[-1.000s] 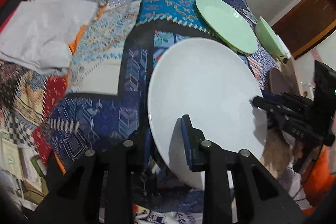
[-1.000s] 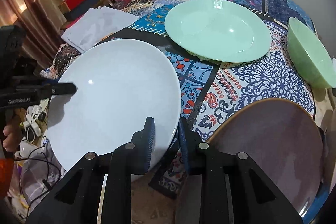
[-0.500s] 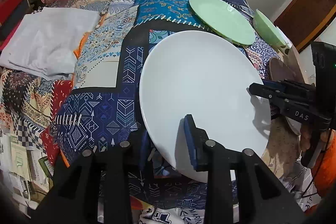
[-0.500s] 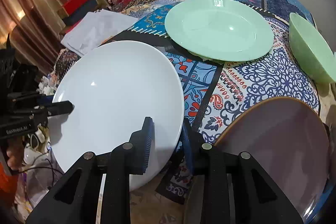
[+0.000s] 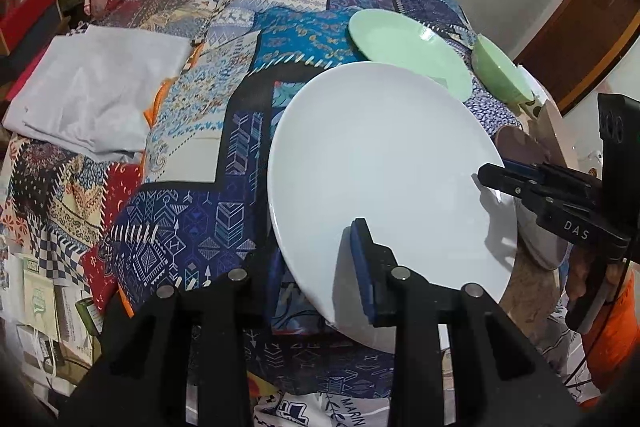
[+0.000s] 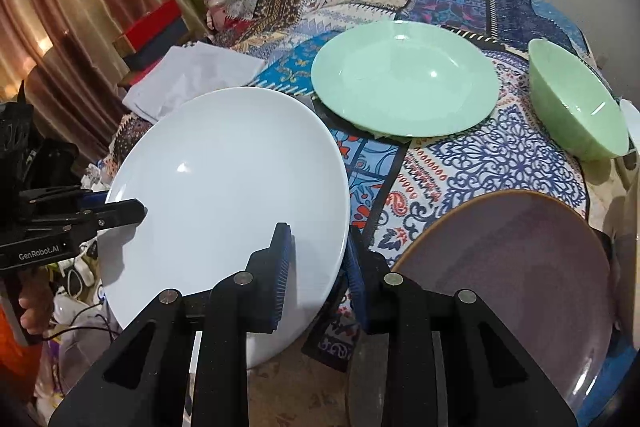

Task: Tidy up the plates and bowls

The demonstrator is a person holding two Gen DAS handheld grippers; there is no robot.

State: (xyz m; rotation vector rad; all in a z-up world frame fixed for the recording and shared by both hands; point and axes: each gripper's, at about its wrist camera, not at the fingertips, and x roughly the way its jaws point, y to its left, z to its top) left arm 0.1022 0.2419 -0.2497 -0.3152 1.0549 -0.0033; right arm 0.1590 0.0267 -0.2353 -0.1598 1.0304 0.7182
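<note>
The white plate [image 5: 384, 171] was held over the patchwork tablecloth [image 5: 192, 219], its rim pinched by left gripper [image 5: 320, 263] and right gripper [image 6: 318, 263]. It was judged rigid, glossy, breakable; opposite rim edges suited gripping.

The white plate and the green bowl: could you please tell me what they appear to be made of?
The white plate looks like glazed ceramic or porcelain: opaque, smooth, with small sharp highlights. The green bowl looks like glossy milky-green glass or glazed ceramic: its wall seems faintly translucent and carries bright glints. Neither look rules out melamine.
</note>
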